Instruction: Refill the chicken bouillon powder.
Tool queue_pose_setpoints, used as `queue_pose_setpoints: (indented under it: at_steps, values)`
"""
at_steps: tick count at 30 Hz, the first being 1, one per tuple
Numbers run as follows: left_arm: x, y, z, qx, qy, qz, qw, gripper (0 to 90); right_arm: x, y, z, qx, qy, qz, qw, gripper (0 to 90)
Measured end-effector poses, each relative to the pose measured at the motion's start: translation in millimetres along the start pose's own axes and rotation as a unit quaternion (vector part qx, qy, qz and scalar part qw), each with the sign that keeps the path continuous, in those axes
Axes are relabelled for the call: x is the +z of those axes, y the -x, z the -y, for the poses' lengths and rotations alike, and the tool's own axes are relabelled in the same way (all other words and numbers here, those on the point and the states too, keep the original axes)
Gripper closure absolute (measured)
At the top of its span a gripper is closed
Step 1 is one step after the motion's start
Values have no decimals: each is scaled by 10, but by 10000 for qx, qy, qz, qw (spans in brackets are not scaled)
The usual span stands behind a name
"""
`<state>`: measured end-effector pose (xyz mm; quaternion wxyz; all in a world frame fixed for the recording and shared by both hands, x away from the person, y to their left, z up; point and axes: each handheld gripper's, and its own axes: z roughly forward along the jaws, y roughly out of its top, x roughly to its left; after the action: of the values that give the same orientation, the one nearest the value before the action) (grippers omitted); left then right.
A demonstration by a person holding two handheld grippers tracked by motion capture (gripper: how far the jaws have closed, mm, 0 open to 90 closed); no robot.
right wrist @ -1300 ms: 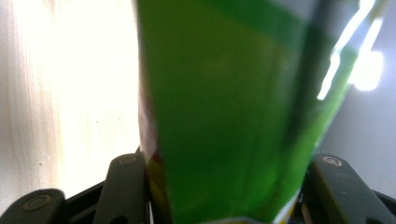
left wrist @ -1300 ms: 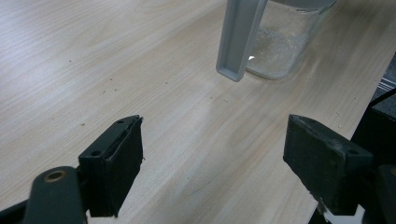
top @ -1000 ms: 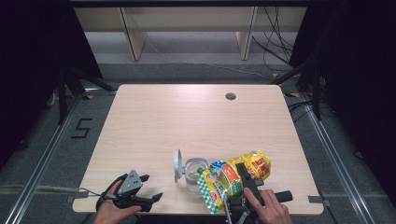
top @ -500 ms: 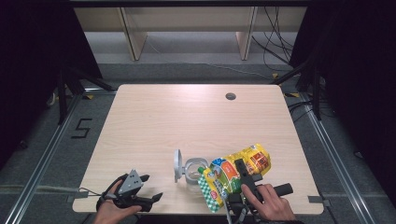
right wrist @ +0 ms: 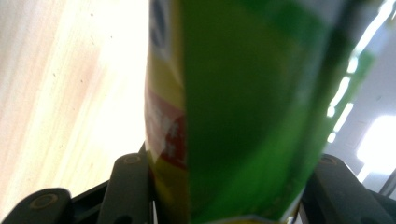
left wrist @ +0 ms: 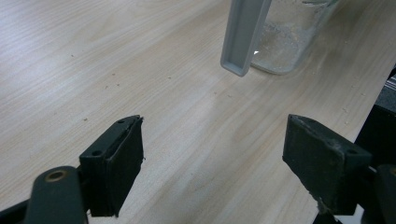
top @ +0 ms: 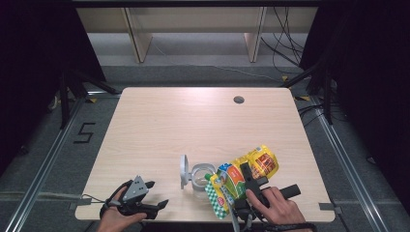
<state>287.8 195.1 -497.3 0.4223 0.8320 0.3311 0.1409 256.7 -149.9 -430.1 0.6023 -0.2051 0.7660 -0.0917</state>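
Right gripper (top: 247,180): in the right gripper view both black jaws sat against the sides of the green, yellow and red printed snack pouch (right wrist: 233,107), clamped on its body. The jaws had just been closing a little with the pouch between them, so I judged the grip firm, or nearly so. In the high view the pouch (top: 241,176) lay tilted at the near right part of the light wooden table (top: 193,125), its green chequered end (top: 217,203) pointing near and left and its yellow end far and right. Whether it was lifted off the wood or resting there, I could not tell.

Left gripper (top: 150,203): jaws released and wide apart, nothing between them, in the left gripper view only bare tabletop (left wrist: 140,70). It rested at the near left edge, well apart from the pouch.

Just left of the pouch stood the clear glass jar (top: 199,176), mouth uncovered, with its grey hinged lid (top: 183,170) swung up on the left side. In the left gripper view the jar (left wrist: 289,37) looked empty apart from a few crumbs or some residue near the bottom.

Progress, as a judgement: jar opened, done; pouch grasped, done. Left to do, most likely: bring the pouch mouth over the jar, tip the contents in, set the pouch down, close the lid. No contents had reached the jar so far as the views showed. Whether the pouch was already torn open I could not tell.
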Motion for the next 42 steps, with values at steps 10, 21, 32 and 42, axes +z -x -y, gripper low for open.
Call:
queue_pose_setpoints:
  at_steps: [10,21,32,42]
  values:
    - [-7,-14,-2,109,-94,-27,9999,195,-12,71,-5,-378,-94,-24,9992,539]
    - [-3,-10,3,70,-34,14,10000,195,30,134,-37,-634,-31,23,9980,560]
    - [-2,-14,4,86,-47,-18,10000,196,33,212,-41,-993,10,28,9951,562]
    - [-7,-13,-1,95,-88,-22,9999,196,30,195,-27,-1021,-14,5,9948,562]
